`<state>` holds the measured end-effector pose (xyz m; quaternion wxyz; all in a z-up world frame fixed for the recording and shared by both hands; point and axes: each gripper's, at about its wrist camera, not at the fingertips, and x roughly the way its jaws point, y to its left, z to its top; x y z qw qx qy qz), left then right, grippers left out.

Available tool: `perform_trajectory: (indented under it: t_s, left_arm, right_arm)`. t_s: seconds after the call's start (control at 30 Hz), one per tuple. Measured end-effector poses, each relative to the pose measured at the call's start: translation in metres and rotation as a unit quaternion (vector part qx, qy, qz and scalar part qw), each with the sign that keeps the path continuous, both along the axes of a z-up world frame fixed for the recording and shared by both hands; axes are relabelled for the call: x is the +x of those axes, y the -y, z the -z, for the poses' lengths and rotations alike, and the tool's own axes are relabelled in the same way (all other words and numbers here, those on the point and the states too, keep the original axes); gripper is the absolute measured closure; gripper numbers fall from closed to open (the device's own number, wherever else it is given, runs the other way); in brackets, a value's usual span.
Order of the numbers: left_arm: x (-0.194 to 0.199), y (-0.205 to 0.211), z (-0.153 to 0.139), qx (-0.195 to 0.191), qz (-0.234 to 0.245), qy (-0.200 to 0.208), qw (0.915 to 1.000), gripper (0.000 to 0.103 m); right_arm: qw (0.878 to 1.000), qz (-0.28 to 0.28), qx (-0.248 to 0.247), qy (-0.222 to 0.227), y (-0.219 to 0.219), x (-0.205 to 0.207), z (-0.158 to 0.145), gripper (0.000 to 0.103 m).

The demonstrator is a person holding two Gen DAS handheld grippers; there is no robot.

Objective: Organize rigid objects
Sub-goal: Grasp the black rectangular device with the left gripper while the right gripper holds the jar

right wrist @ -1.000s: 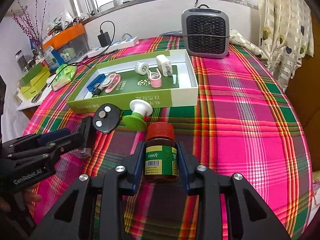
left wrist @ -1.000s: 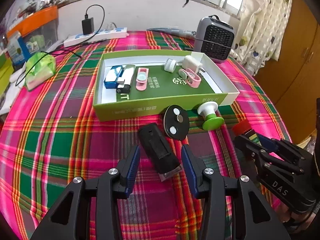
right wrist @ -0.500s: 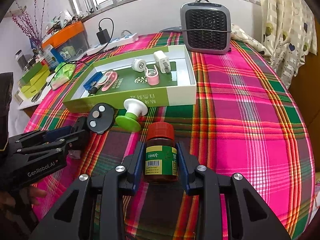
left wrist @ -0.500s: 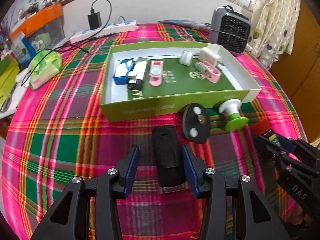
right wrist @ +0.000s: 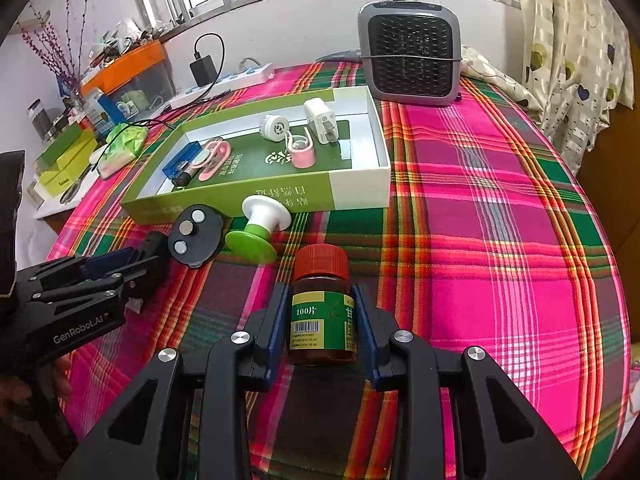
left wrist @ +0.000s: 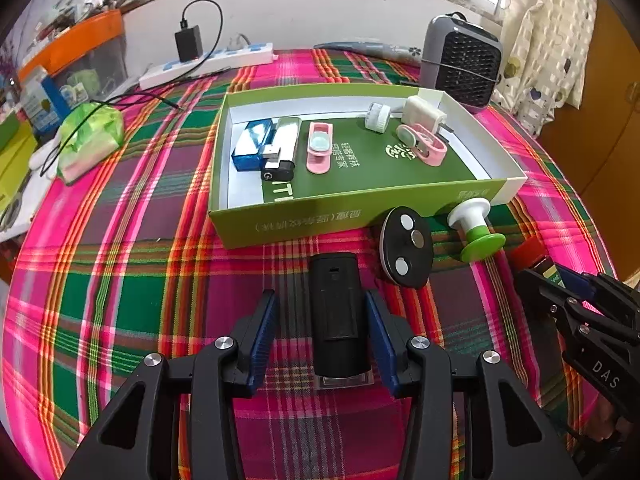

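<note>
A black box-shaped device (left wrist: pixel 338 312) lies on the plaid cloth between the fingers of my left gripper (left wrist: pixel 322 332); the jaws stand open with small gaps on both sides. My right gripper (right wrist: pixel 322 324) is shut on a brown pill bottle (right wrist: pixel 322 312) with a red cap and green label, upright. The green tray (left wrist: pixel 304 216) holds several small items: blue and white sticks, pink clips, a white charger. A black disc (left wrist: pixel 406 246) and a green-and-white knob (left wrist: pixel 476 230) lie in front of the tray. The tray (right wrist: pixel 224 192) also shows in the right wrist view.
A grey fan heater (right wrist: pixel 410 60) stands behind the tray. A power strip (left wrist: pixel 208 66) with a black charger lies at the back. A green packet (left wrist: pixel 90 140) and boxes sit at the left. My left gripper also shows in the right wrist view (right wrist: pixel 132 268).
My left gripper has turned and lined up with the black device, which now lies straight between the fingers; the jaws are narrower. My right gripper still holds the bottle, barely moved.
</note>
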<state>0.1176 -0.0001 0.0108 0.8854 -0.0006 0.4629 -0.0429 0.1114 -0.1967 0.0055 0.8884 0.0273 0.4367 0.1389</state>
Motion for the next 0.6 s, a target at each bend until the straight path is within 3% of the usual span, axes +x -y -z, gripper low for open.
perform_trajectory:
  t_s: [0.1,0.23,0.6]
  left_arm:
    - [-0.001,-0.003,0.000,-0.005,0.000,0.003,1.0000,0.063]
    - [-0.002,-0.007,-0.001,-0.006,-0.003,0.007,1.0000,0.077]
    - [-0.007,-0.014,-0.002,-0.018,-0.005,0.015,0.9997,0.077]
  right_arm:
    - [1.000,0.001,-0.001,0.000,0.000,0.000,0.000,0.070]
    - [1.000,0.004,-0.003,0.000,0.001,0.000,0.000,0.070]
    - [1.000,0.007,-0.008,0.005,0.000,-0.002,-0.001,0.070]
